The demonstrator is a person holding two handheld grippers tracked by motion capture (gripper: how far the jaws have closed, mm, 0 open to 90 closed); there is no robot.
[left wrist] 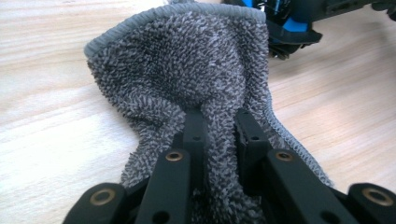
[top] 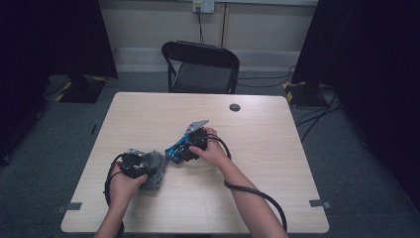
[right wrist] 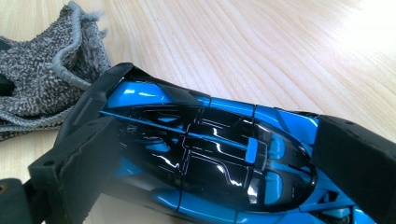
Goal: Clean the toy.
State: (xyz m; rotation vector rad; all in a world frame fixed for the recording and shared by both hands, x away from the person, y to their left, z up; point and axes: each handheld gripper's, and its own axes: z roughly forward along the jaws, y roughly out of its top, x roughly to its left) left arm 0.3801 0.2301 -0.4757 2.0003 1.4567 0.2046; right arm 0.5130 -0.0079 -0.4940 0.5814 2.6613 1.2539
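left tool [left wrist: 218, 128] clenched on grey cloth [left wrist: 187, 65], right tool [right wrist: 210, 154] gripping blue toy car [right wrist: 205, 154].

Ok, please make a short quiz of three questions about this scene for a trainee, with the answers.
1. True or false: the left claw is shut on the cloth.
2. What does the right claw hold?
A. a toy car
B. a sponge
C. a cup
3. Fill in: behind the table stands a black ____.

Key:
1. True. In the left gripper view the jaws pinch a fold of the grey cloth.
2. A. The blue and black toy car sits between the jaws.
3. Chair.
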